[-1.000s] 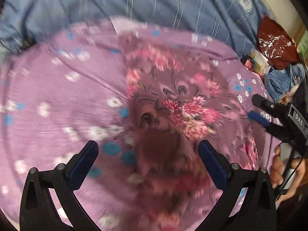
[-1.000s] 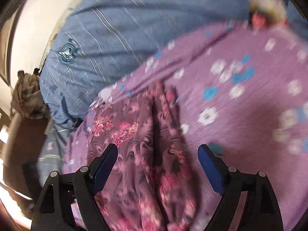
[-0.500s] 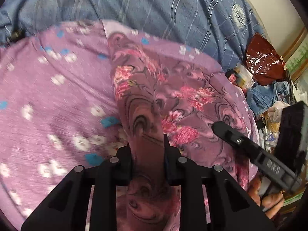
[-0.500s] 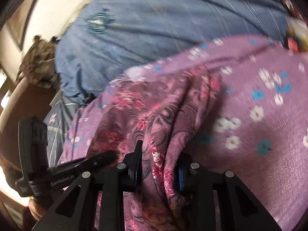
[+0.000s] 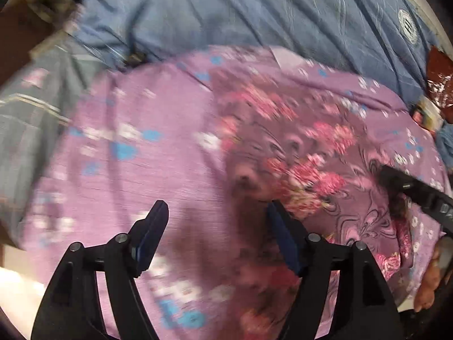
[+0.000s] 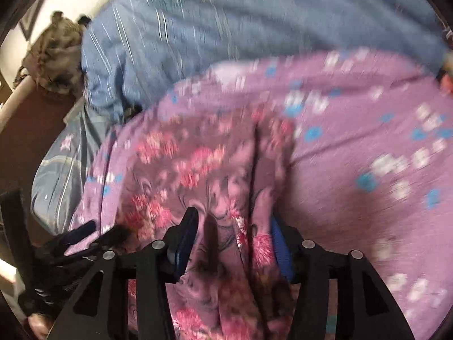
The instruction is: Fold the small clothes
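The small garment (image 5: 305,153), dark mauve with pink flowers, lies on the purple flowered sheet (image 5: 136,170). My left gripper (image 5: 216,229) hovers over its left edge with jaws opening. Blurred cloth passes under the gap by the right finger (image 5: 283,240), and no pad presses it. In the right wrist view a long fold of the garment (image 6: 232,187) runs between the fingers of my right gripper (image 6: 232,239). Its jaws are opening and the cloth sits loosely in the gap. Each view shows the other gripper: the right (image 5: 416,195), the left (image 6: 70,243).
A blue striped quilt (image 5: 254,14) covers the bed behind the sheet. A dark red plastic bag (image 5: 440,70) and blue cloth (image 5: 446,147) sit at the right edge. A grey-brown cloth heap (image 6: 53,53) rests on the wooden bed frame (image 6: 25,136). A hand (image 5: 427,291) holds the right gripper.
Both grippers were open a second ago, then pinched a raised fold of the garment; now both have parted. The left view has swung left, and the fold has sunk back onto the sheet.
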